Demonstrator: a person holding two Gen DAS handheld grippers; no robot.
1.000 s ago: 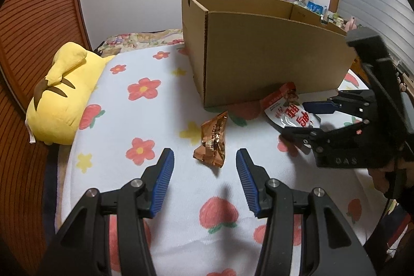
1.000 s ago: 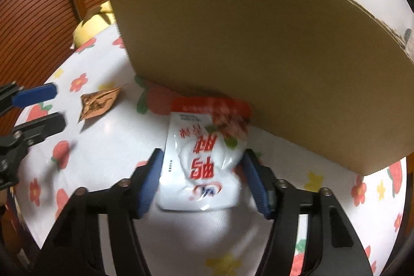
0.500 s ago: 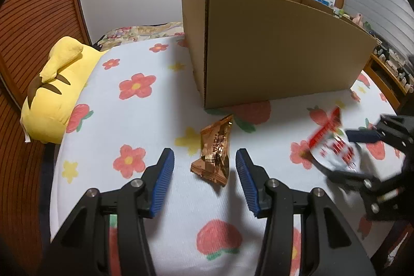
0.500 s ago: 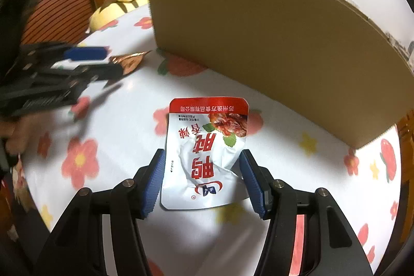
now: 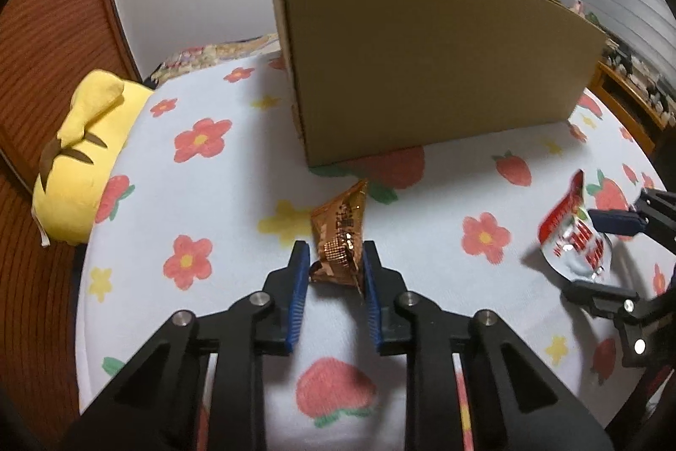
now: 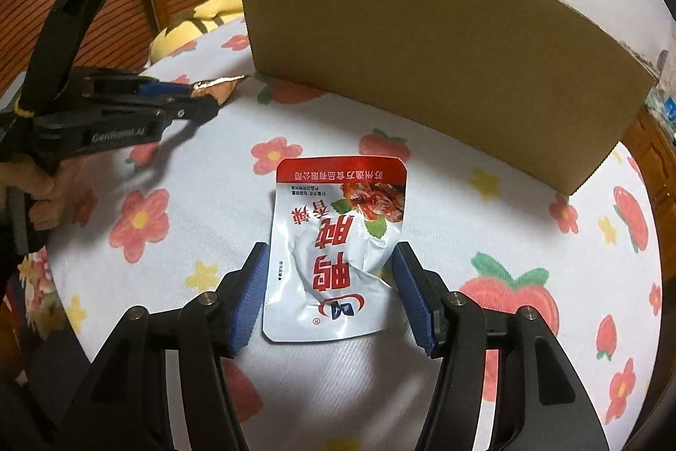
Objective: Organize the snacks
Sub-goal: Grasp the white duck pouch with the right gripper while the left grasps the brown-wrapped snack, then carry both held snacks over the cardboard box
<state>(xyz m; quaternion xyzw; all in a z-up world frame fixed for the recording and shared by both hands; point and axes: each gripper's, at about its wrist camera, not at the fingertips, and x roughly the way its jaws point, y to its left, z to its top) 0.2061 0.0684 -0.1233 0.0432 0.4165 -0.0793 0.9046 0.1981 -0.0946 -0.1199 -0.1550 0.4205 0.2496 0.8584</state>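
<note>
Snacks gripped: my left gripper (image 5: pixel 333 265) pinches the crinkled copper foil packet (image 5: pixel 340 237), my right gripper (image 6: pixel 329 294) clasps the white-and-red plastic pouch (image 6: pixel 338 248), both lined up for lifting into the tall brown cardboard box (image 5: pixel 422 62).

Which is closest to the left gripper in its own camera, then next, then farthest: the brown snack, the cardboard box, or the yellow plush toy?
1. Brown snack: between the left gripper fingers.
2. Cardboard box: straight ahead, just past the snack.
3. Yellow plush toy: far left, at the bed's edge.
</note>
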